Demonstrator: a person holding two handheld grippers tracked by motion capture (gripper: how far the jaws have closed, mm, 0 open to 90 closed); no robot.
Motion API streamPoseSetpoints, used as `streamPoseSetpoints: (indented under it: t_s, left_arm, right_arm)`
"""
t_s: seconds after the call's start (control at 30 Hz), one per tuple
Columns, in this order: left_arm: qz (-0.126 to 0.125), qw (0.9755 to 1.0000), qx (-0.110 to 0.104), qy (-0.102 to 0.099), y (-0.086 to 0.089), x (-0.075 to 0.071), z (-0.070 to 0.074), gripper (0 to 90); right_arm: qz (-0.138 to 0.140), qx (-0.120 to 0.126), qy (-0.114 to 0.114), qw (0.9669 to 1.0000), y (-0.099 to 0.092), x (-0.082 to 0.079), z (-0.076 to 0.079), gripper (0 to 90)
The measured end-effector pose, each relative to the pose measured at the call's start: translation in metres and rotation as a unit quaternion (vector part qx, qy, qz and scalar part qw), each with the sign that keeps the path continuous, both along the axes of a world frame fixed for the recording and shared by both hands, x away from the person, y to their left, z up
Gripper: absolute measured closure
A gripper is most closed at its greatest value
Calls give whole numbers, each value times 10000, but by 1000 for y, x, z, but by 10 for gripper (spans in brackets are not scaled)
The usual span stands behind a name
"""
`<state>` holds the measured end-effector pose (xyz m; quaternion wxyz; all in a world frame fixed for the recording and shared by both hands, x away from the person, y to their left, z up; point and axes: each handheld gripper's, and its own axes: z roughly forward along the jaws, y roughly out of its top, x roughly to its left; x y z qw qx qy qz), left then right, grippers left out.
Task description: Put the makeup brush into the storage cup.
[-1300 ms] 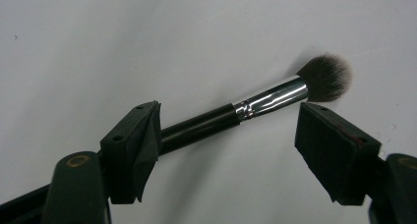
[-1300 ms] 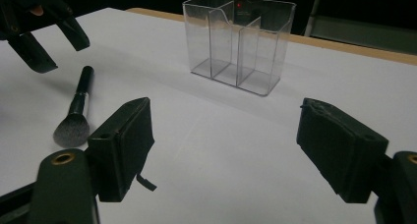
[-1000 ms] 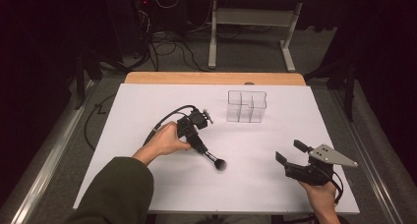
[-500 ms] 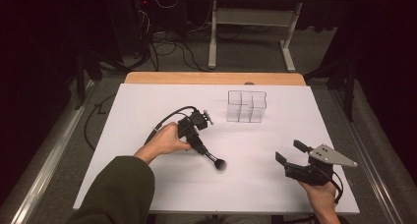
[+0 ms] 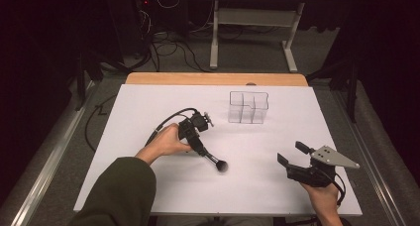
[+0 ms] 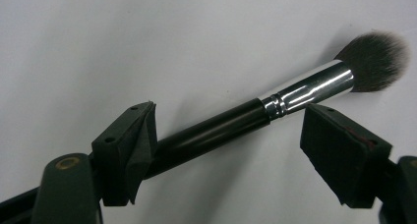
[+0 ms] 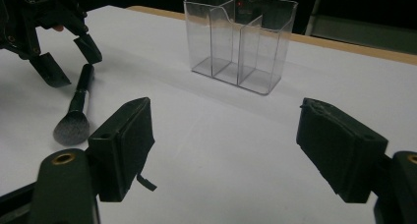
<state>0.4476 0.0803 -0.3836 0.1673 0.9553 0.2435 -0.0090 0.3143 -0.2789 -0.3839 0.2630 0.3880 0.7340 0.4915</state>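
Observation:
A makeup brush (image 6: 255, 113) with a black handle, silver ferrule and dark bristles lies flat on the white table (image 5: 148, 107). My left gripper (image 6: 231, 118) is open and straddles the brush handle, with the left jaw pad close against it. From above, the left gripper (image 5: 202, 150) points down at the brush (image 5: 218, 162) near the table's middle. My right gripper (image 5: 292, 153) hovers open at the front right with nothing between its jaws. In its own view the right gripper (image 7: 223, 116) faces a clear three-compartment organizer (image 7: 239, 40), which holds nothing; the brush (image 7: 76, 111) lies at the left.
The clear organizer (image 5: 247, 107) stands toward the back of the table, right of centre. A wooden strip (image 5: 218, 79) edges the far side. Cables and a desk frame (image 5: 250, 32) sit on the floor beyond.

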Motion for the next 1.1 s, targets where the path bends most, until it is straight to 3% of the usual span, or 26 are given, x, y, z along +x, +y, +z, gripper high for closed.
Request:
streamPoseSetpoints:
  t_s: [1.1]
  left_arm:
    - [-255,9993,280,-33,-6,-2,-10,224]
  right_arm:
    - [7,-18,23,10000,0,0,-1,235]
